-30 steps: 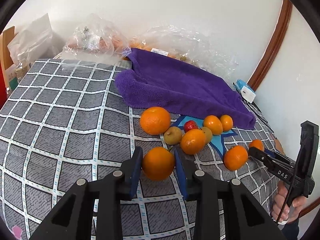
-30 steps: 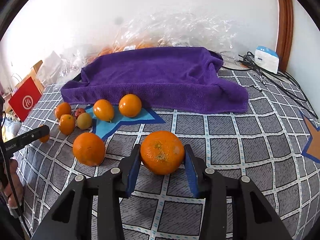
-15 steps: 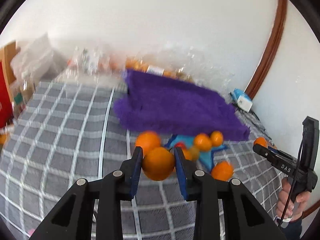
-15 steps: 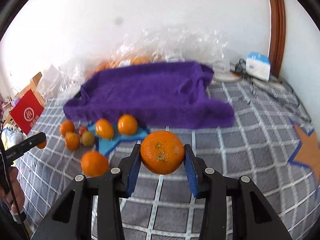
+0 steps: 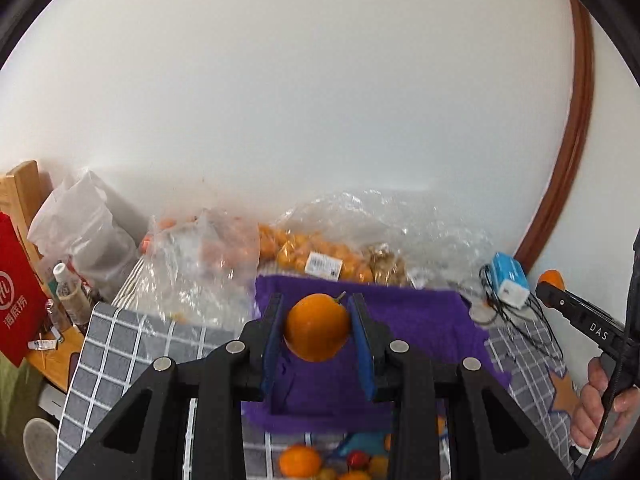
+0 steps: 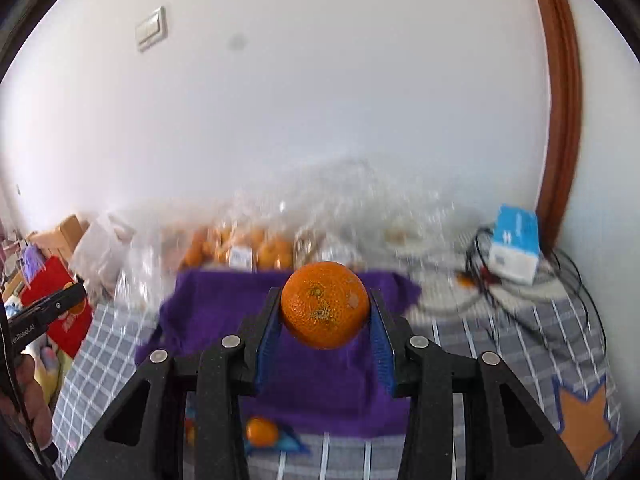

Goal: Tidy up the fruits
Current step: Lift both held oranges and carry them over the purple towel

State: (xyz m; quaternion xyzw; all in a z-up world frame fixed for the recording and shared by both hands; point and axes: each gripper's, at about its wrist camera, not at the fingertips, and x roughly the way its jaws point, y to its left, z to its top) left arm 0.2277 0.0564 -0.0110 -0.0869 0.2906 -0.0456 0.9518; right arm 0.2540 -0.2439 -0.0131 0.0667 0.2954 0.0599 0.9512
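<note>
My left gripper (image 5: 317, 330) is shut on a smooth orange (image 5: 317, 327) with a short stem, held in the air over the purple towel (image 5: 420, 320). In the right wrist view my right gripper (image 6: 325, 316) is shut on a larger, rough-skinned orange (image 6: 325, 304), also lifted above the purple towel (image 6: 224, 320). Loose fruits (image 5: 300, 460) lie on the checked bedspread (image 5: 116, 344) below the left gripper; one small orange (image 6: 262, 432) shows under the right one. The right gripper's tip (image 5: 576, 316) appears at the right edge of the left wrist view, an orange (image 5: 551, 279) in it.
Clear plastic bags of oranges (image 5: 316, 252) lie behind the towel against the white wall. A blue-and-white box with cables (image 5: 508, 284) sits at the back right. A red bag (image 5: 16, 300) and bottles stand at the left. A hand (image 5: 600, 404) grips the right handle.
Both grippers have risen from the bedspread with their oranges and moved over the purple towel. The loose fruits have dropped to the bottom of both views.
</note>
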